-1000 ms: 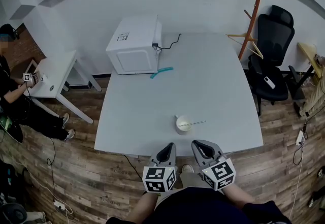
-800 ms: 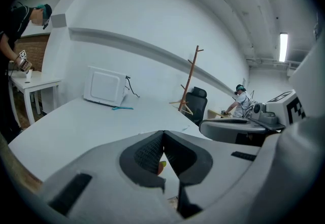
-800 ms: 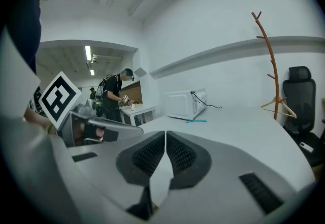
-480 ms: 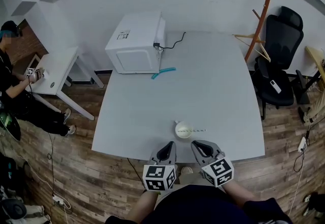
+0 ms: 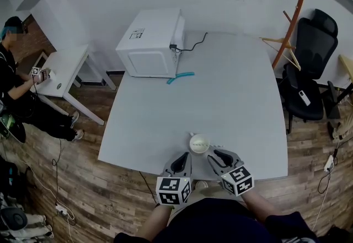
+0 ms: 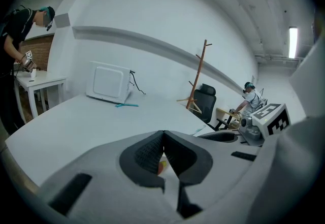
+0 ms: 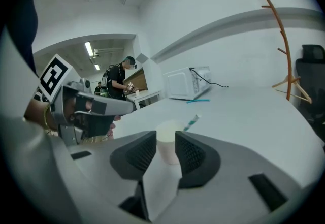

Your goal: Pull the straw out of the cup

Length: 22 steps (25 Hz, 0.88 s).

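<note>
- The paper cup (image 5: 199, 142) stands near the bottom edge of the pale bench (image 5: 220, 87), in the lower middle of the head view, just beyond the two claw tips.
- The straw (image 7: 192, 122) sits in it and leans out over the rim towards the right of the frame. In the right gripper view its striped, teal-tipped end pokes up just right of the cup (image 7: 169, 139).
- The right claw (image 7: 165, 148) has its jaws apart with nothing between the pads. The cup shows through the gap, a little way ahead of them and not touched.
- The left claw (image 6: 163, 139) has its jaws pressed together at the tips and holds nothing. In the head view it hovers low and left of the cup (image 5: 182, 160), with the right claw (image 5: 216, 155) just beside the cup's lower right.
- To my eye the straw is a thin, very light thing, probably paper, so it would crush or kink under a hard squeeze.
- I would take it on the free length above the rim, close to the cup, and draw it out along its own lean.
- The cup looks light and thin-walled too. I'd expect it to tip or slide with the straw unless the other claw steadies it, pressing gently on the wall or rim so as not to dent it.
- Far up the bench a white microwave (image 5: 151, 43) and a teal strip (image 5: 180, 77) lie well apart from all this.
</note>
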{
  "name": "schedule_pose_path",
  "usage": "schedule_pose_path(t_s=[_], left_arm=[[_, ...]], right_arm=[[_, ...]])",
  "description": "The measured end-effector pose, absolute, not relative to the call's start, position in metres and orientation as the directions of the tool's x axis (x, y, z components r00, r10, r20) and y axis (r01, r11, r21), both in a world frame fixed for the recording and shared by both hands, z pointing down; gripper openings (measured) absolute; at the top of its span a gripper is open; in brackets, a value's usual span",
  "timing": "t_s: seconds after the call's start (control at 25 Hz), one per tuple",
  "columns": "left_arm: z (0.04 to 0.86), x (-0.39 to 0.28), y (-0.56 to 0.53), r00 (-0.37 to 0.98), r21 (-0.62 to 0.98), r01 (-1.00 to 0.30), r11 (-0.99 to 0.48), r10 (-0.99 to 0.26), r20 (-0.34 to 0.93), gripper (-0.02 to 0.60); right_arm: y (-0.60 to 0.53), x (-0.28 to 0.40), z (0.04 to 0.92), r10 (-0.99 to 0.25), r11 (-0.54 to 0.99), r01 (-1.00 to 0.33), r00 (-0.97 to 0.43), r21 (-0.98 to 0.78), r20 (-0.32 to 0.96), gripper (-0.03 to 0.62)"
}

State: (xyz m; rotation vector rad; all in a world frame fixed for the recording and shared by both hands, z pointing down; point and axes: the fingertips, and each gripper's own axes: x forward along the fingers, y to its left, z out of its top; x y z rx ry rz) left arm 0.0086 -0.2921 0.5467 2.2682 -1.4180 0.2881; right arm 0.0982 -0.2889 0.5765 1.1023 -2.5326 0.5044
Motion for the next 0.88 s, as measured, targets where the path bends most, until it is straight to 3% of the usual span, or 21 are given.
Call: schedule_pose_path(t_s=[0.88], left_arm=[[0.547, 0.001, -0.315, 0.384, 0.248, -0.920, -0.305, -0.829, 0.406, 0.017]], right_arm=[[-0.327, 0.093, 0.597, -0.576, 0.692, -0.707, -0.663, -0.145, 0.478, 0.106]])
